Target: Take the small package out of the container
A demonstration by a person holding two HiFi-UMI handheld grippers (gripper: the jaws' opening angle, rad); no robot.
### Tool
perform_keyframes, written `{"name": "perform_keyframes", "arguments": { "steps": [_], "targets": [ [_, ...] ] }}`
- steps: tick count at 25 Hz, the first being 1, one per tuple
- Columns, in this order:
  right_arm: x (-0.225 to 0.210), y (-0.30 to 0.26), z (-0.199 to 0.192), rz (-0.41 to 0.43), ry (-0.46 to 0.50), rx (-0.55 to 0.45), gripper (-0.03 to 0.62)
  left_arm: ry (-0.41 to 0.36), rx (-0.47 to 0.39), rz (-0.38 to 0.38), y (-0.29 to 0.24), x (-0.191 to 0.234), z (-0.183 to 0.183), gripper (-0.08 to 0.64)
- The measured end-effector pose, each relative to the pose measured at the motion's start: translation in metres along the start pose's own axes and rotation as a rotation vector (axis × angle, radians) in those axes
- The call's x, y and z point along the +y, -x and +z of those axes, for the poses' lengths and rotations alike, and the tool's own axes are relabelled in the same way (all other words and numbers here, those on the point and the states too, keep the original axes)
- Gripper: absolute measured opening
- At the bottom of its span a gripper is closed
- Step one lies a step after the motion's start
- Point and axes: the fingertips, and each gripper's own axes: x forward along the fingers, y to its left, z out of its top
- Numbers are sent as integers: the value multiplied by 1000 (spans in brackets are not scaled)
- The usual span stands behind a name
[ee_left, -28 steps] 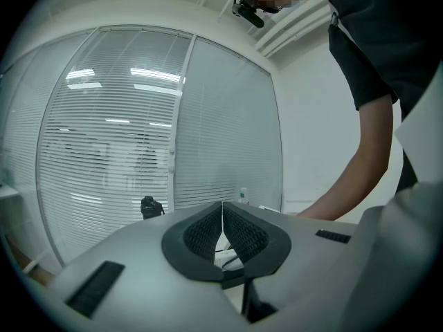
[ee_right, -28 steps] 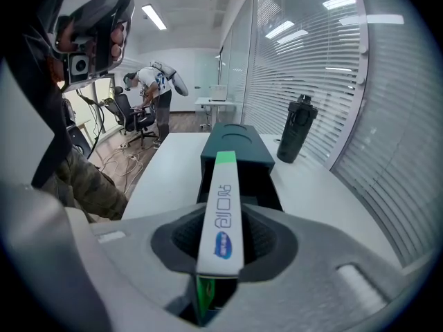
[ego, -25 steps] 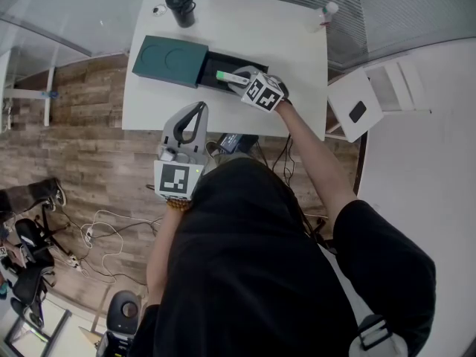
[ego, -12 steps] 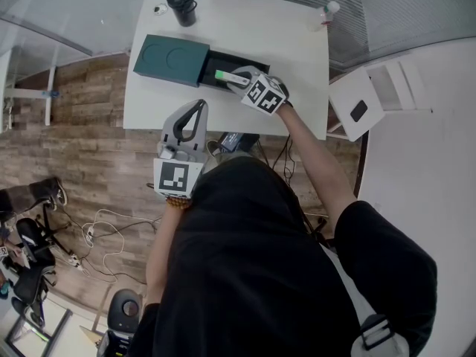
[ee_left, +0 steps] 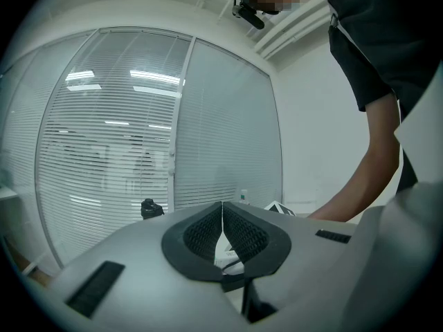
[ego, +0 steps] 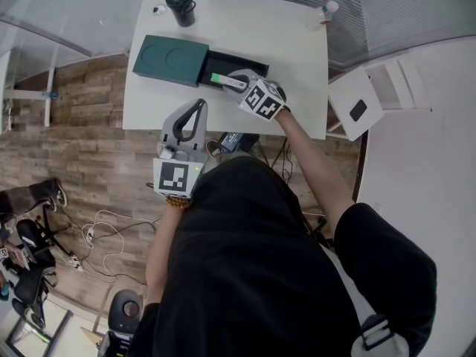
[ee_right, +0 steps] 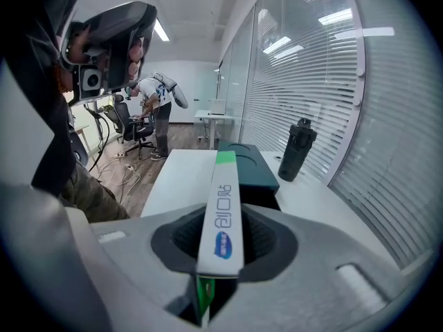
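A dark green container [ego: 169, 60] lies on the white table [ego: 290, 43], its black drawer [ego: 234, 62] pulled out to the right. My right gripper [ego: 229, 82] is over the drawer, shut on a small white and green package [ego: 221, 79]. In the right gripper view the package [ee_right: 223, 206] stands edge-up between the pads, with the container [ee_right: 246, 163] beyond it. My left gripper [ego: 195, 107] hangs at the table's near edge, jaws together, holding nothing. Its pads [ee_left: 223, 234] meet in the left gripper view.
A black bottle [ego: 180, 5] stands at the table's far left corner, and a small clear bottle [ego: 326, 11] at the far right. A white side unit [ego: 355, 103] sits right of the table. Cables lie on the wood floor [ego: 97, 222].
My right gripper has risen a little and shifted left with the package in it. The left gripper has stayed where it was.
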Motion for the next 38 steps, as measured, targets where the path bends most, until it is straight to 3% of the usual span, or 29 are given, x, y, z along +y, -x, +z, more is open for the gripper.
{"name": "perform_keyframes", "arguments": {
  "steps": [8, 24, 31, 38],
  "targets": [
    [4, 11, 19, -23, -14, -55, 92, 2, 0, -1, 0, 1, 0, 8],
    [9, 42, 63, -94, -218, -261, 91, 3, -16, 2, -2, 3, 1, 8],
    [20, 48, 79, -99, -180, -279, 92, 1, -22, 0, -2, 3, 1, 8],
    [22, 60, 92, -121, -237, -333, 92, 8, -15, -2, -3, 3, 1, 8]
  ]
}}
